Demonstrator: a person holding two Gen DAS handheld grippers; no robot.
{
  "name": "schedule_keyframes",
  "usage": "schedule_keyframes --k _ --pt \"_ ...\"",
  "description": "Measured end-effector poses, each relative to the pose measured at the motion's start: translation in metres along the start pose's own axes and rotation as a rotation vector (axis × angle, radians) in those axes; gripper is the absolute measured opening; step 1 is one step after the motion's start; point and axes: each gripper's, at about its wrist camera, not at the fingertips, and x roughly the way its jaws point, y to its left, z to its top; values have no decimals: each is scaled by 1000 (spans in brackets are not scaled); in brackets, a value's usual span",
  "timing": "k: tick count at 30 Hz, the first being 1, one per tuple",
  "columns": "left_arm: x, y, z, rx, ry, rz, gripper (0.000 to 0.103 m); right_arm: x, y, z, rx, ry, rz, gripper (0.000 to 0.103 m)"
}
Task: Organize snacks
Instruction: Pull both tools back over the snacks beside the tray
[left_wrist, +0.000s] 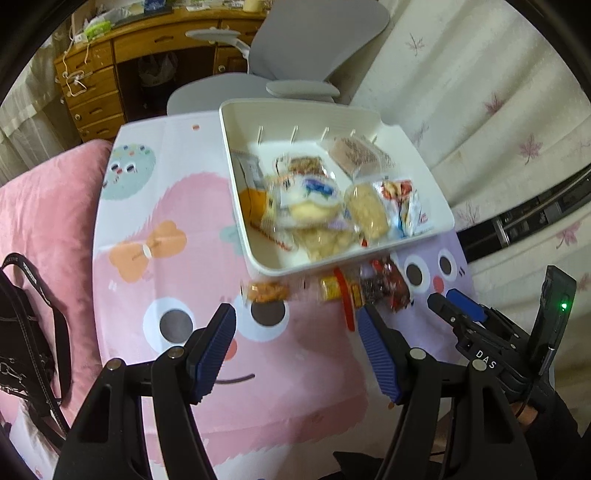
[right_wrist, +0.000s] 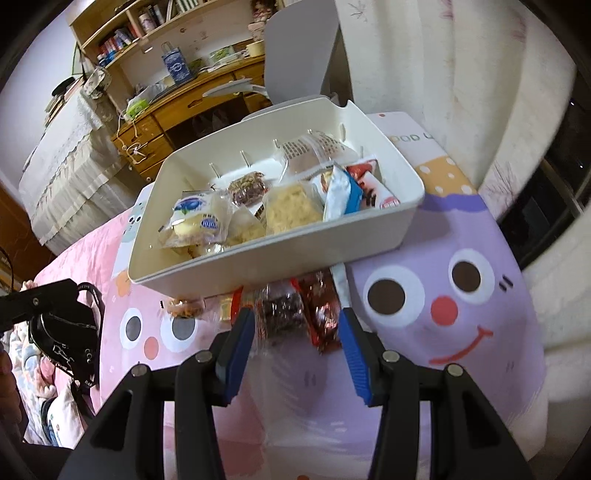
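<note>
Right wrist view shows most snacks already in the bin, a few packets left outside, both grippers apart and empty.

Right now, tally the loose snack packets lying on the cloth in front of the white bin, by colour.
Orange packet: 1
Yellow packet: 1
Dark brown packet: 1
Red packet: 1
Total: 4

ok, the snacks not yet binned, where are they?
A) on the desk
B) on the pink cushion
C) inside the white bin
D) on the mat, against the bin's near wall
D: the loose snack packets lie on the cartoon mat beside the white bin's near wall, outside it.
</note>
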Motion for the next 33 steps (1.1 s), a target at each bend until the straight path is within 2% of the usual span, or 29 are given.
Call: schedule_keyframes --k 4,12,17,22,33 --pt "13 3 -9 2 46 -16 67 1 2 -16 9 -12 -32 53" --pt "37 -2 -20 14 128 -46 69 7 -5 -36 32 -16 -112 53" --pt "52 -10 -21 12 165 -51 76 10 -14 -44 22 -28 -149 53" --pt "69 -17 -21 -3 198 -39 79 19 -19 -48 -36 -27 -203 54" --pt "103 -50 -11 -25 246 -8 79 40 -31 -44 -176 -28 -169 59"
